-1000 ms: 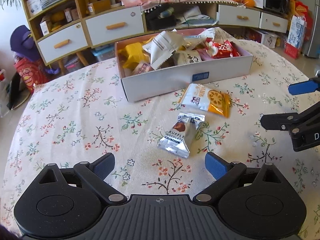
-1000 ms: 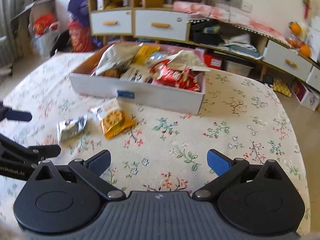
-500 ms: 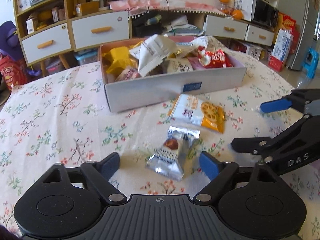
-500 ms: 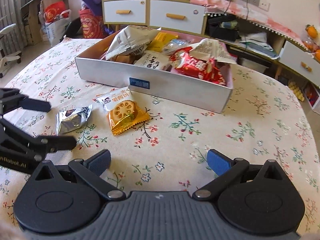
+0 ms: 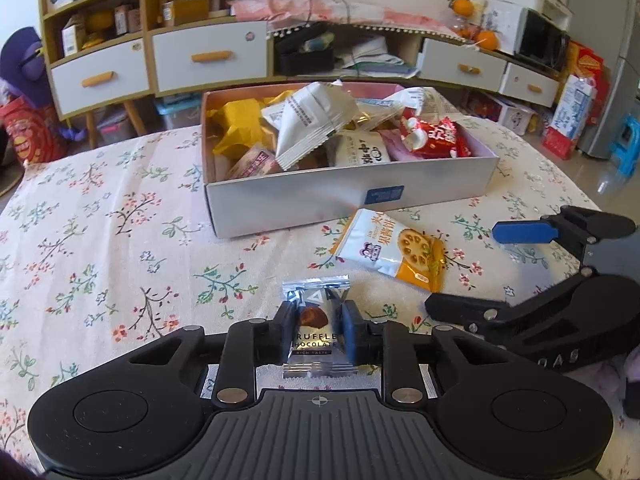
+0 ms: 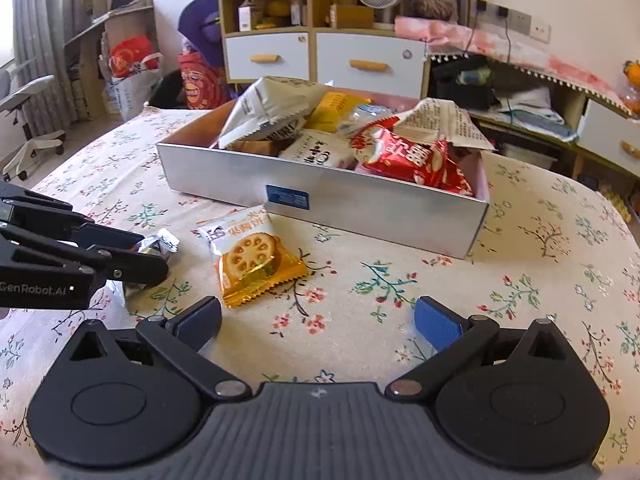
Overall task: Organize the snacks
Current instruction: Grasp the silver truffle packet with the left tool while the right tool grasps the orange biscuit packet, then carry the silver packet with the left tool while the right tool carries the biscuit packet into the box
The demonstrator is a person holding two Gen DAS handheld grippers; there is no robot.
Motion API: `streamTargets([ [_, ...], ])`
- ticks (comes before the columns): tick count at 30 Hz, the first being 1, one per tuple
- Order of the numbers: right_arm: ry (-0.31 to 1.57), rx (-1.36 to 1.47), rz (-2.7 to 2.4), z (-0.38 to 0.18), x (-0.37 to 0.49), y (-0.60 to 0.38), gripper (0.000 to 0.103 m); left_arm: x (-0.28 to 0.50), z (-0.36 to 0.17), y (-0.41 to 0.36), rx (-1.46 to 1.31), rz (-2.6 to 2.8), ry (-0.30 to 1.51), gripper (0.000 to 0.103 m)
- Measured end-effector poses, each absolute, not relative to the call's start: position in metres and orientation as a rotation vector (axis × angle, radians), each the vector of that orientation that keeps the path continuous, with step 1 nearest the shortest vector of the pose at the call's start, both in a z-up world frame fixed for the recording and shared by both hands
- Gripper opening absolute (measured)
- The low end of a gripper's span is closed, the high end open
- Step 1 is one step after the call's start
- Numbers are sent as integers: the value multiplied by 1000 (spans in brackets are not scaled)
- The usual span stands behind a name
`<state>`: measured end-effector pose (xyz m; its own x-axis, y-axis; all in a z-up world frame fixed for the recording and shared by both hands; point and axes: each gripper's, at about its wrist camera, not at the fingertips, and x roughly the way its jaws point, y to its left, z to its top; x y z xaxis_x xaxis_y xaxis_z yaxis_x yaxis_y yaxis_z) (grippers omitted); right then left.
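Observation:
My left gripper (image 5: 316, 330) is shut on a silver truffle chocolate packet (image 5: 314, 322) lying on the floral tablecloth; it also shows in the right wrist view (image 6: 154, 246) behind the left gripper (image 6: 150, 258). An orange-and-white biscuit packet (image 5: 390, 250) lies just in front of the white snack box (image 5: 348, 196), which holds several snack packets. My right gripper (image 6: 318, 318) is open and empty, just short of the biscuit packet (image 6: 252, 262). It shows in the left wrist view (image 5: 464, 268) at the right.
The white box (image 6: 320, 196) stands mid-table. The round table's edge (image 6: 624, 236) curves off to the right. Cabinets with drawers (image 5: 208, 56) and clutter stand behind the table; an office chair (image 6: 28, 120) is at the far left.
My left gripper moved forward onto the chocolate packet and closed on it. My right gripper moved closer to the biscuit packet and stayed open.

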<state>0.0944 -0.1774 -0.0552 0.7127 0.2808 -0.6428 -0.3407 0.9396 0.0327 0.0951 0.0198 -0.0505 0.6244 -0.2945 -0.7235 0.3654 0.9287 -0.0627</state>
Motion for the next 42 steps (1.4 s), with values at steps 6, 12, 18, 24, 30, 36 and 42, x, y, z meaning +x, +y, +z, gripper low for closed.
streamTargets([
  [6,675,-103,362,-55,99,-166,103,98,-48,22,85,-328,835,21],
  [12,668,-132,378,-54,104,-153,102,99,-46,32,62,-273,861,21],
  [18,660,-184,404,-54,108,-140,93,100,-46,37,11,-266,881,21],
  [24,650,-187,427,-53,108,-134,78,100,-46,40,-22,-262,889,21],
  [30,635,-212,454,-50,103,-129,54,98,-45,39,-13,-262,891,21],
  [36,632,-253,474,-47,99,-123,39,97,-45,40,-24,-255,899,21],
  [42,655,-234,469,-44,101,-123,37,99,-43,46,-46,-243,901,20],
])
